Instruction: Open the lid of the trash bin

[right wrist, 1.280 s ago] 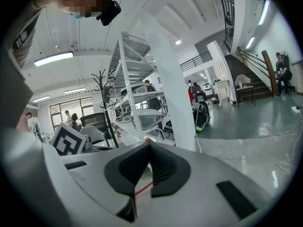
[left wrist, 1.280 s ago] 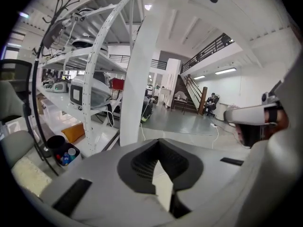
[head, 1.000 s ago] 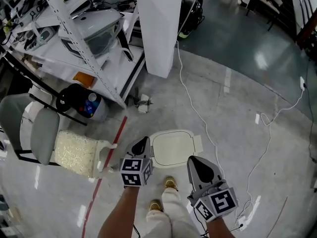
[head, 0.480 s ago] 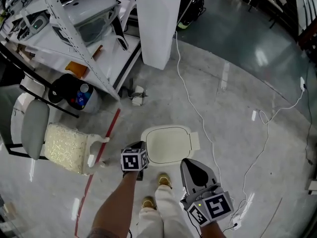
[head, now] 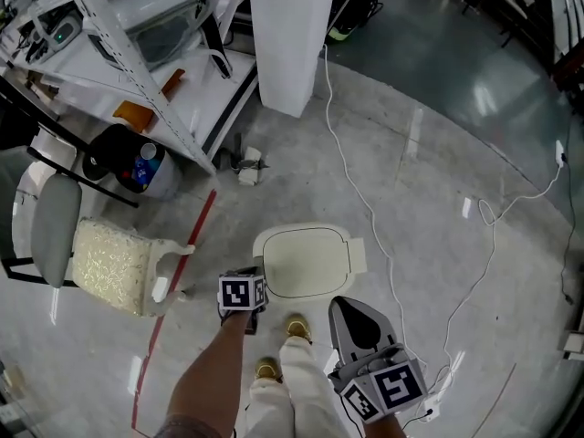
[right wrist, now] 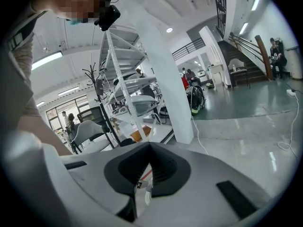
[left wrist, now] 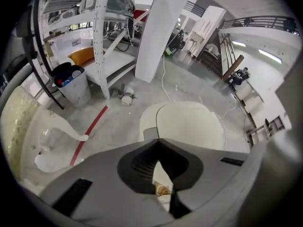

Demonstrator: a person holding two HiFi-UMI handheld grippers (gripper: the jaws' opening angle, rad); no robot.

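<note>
The trash bin stands on the floor in front of my feet, its cream lid (head: 306, 263) closed and flat. In the left gripper view the lid (left wrist: 189, 124) fills the middle, with a grey tab (left wrist: 150, 133) at its near edge. My left gripper (head: 256, 269) hangs at the lid's left front edge, pointing steeply down, jaws shut on nothing (left wrist: 158, 141). My right gripper (head: 347, 302) hovers just right of the lid's front, above my leg. Its jaws (right wrist: 150, 144) are shut and empty and point out towards the room.
A white metal shelf rack (head: 146, 80) and a white pillar (head: 292, 35) stand behind the bin. A black bin with bottles (head: 137, 167) and a chair with a cream cushion (head: 109, 254) are at the left. Red tape (head: 173, 281) and a white cable (head: 365, 208) lie on the floor.
My left gripper has dipped down towards the lid's left front edge, so mostly its marker cube shows. The right gripper has barely moved. The head camera has shifted slightly.
</note>
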